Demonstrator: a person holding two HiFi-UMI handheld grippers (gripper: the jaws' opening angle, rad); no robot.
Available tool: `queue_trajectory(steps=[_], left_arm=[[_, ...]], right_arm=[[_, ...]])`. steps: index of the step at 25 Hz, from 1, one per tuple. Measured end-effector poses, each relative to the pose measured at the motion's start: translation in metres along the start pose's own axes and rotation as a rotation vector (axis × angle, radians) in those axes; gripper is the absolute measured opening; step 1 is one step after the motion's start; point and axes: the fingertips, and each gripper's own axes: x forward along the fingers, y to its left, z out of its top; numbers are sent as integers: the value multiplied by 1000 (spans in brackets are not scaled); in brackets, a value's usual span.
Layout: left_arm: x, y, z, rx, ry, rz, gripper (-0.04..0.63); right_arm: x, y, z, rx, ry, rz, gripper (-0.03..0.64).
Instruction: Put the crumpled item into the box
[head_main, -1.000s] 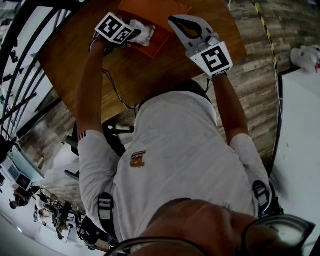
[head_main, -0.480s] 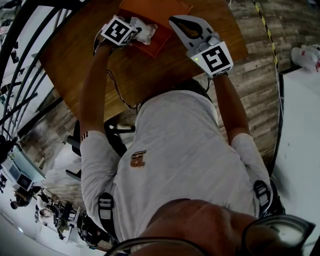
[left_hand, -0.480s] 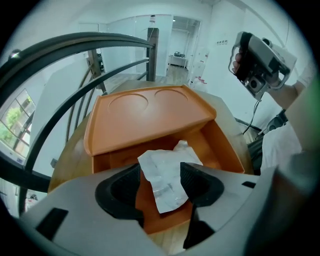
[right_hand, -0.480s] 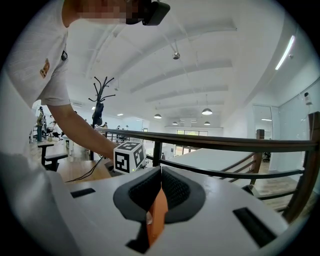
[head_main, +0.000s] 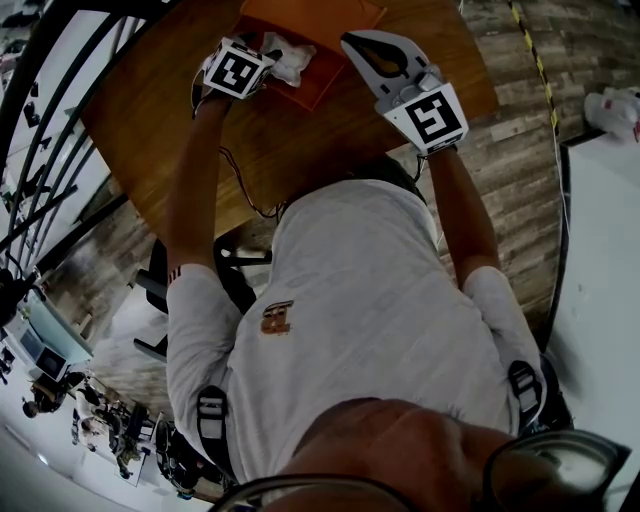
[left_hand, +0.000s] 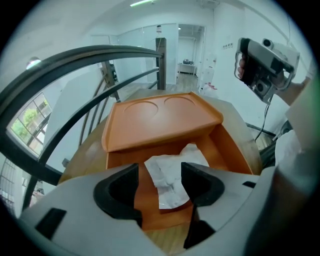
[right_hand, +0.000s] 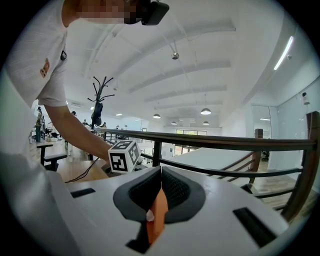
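An orange box with its lid raised sits at the far edge of the round wooden table. The crumpled white paper lies on the box floor, and the head view shows the paper just past my left gripper. The left gripper hangs over the box's near wall. Its jaws are opening and do not press the paper beyond them. My right gripper is at the box's right side, and this gripper is shut on a thin orange box edge.
A dark curved railing runs behind the table. A black cable trails over the table's near edge. Wooden floor lies to the right, next to a white surface. The left gripper's marker cube shows in the right gripper view.
The left gripper has drifted a little right and farther over the box, and the paper now lies loose in the box. The right gripper has stayed put.
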Motion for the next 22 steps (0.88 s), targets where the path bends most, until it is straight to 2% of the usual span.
queue_trajectory(steps=[9,13,17,22], left_arm=[[-45,-1,24,-125,-284,124,270],[-72,-7,39,-166,-458,162,267],[-103,-14,53,-188,-655,198,216],[-145,-16,62,-256,-847,281,139]], right_arm=[[-2,11,6,-10,-9,8,33],[2,17,14,-23,-29,21,33],[4,21,25,-4,-43,30,33],[4,26,37,50,-87,55,34]])
